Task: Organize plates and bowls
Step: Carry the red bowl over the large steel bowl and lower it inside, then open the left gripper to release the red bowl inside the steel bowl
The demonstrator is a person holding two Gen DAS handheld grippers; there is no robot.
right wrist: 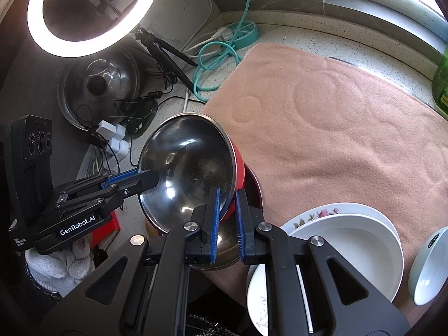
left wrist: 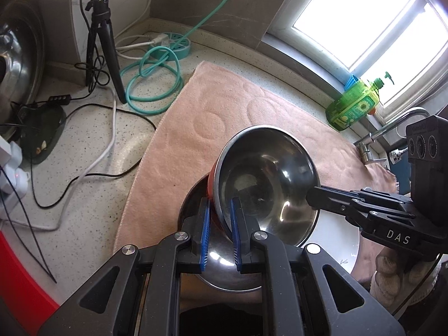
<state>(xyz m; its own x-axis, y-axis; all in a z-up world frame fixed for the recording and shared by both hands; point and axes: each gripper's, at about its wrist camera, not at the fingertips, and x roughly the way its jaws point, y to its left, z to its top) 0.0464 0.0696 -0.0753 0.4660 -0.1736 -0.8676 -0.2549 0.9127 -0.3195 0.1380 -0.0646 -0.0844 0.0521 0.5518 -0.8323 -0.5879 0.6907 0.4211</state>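
A steel bowl with a red outside [left wrist: 263,179] [right wrist: 190,168] is held tilted above a second steel bowl [left wrist: 224,268] [right wrist: 224,252] on the pink towel [left wrist: 212,128] [right wrist: 336,140]. My left gripper [left wrist: 221,229] is shut on its near rim, one finger inside and one outside. My right gripper [right wrist: 227,224] is shut on the opposite rim and shows in the left wrist view [left wrist: 313,196]. The left gripper shows in the right wrist view [right wrist: 148,177]. White plates [right wrist: 350,238] [left wrist: 344,240] lie to the right.
A pale bowl [right wrist: 428,266] sits at the far right. A tripod [left wrist: 103,44], ring light [right wrist: 92,14], teal cable [left wrist: 151,84], power strip [right wrist: 243,32], pot lid [right wrist: 98,89] and chargers crowd the left counter. A green detergent bottle [left wrist: 355,103] and faucet [left wrist: 392,128] stand by the window.
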